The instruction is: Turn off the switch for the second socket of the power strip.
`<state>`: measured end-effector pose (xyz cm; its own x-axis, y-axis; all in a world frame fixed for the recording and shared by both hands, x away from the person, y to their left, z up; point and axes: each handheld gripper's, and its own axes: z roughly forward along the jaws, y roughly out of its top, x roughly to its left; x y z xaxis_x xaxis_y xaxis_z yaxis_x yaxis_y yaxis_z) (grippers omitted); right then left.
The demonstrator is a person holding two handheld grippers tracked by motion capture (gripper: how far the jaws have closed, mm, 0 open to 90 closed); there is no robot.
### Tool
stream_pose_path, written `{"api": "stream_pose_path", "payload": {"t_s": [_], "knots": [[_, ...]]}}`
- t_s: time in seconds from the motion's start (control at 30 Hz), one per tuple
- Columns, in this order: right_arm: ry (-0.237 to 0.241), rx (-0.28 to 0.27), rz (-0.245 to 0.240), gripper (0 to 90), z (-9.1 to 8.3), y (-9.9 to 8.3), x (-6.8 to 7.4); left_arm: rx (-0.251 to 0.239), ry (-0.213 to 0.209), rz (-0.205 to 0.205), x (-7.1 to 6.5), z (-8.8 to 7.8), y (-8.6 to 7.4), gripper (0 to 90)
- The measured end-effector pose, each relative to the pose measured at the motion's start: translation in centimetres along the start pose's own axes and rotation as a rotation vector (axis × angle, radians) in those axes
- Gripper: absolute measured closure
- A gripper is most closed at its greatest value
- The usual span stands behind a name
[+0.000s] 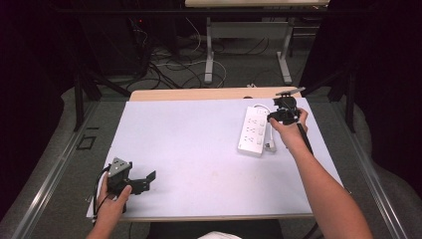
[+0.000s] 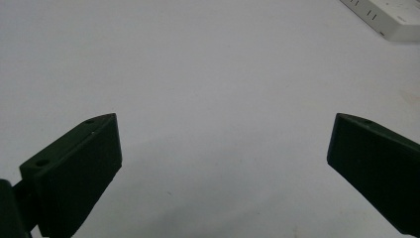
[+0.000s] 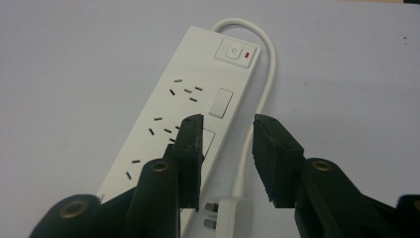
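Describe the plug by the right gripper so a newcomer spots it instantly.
Start at the white table, far right side, where the white power strip lies. The plug lies flat beside the strip's near end, on its own thin cable: small, white, metal prongs showing.

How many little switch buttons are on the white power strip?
3 that I can see on the power strip: a power switch with a red light at the cable end, a rocker switch below it, another partly behind the right claw. More may be hidden.

Power strip (image 1: 252, 130) lies far right on the desk (image 1: 199, 149), its plug (image 1: 270, 146) just beside its right edge, cable (image 1: 261, 106) looping behind.
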<state>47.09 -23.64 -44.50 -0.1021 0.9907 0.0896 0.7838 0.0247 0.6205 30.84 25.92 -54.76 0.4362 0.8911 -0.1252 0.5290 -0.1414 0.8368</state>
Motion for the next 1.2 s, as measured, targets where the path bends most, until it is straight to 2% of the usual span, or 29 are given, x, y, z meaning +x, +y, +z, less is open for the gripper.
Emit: {"api": "stream_pose_path", "payload": {"t_s": [0.2,0.87,1.2], "knots": [[-0.006,0.019,0.03,69.8,0.9,0.2,-0.1,0.001,-0.002,0.0,0.0,0.0,0.0,0.5],[-0.03,0.078,0.077,81.9,3.4,0.2,-0.3,0.003,-0.001,0.003,0.1,0.0,0.0,0.5],[-0.025,0.105,0.097,85.9,4.4,0.1,-0.1,0.004,-0.001,0.002,0.1,0.0,0.0,0.5]]}}
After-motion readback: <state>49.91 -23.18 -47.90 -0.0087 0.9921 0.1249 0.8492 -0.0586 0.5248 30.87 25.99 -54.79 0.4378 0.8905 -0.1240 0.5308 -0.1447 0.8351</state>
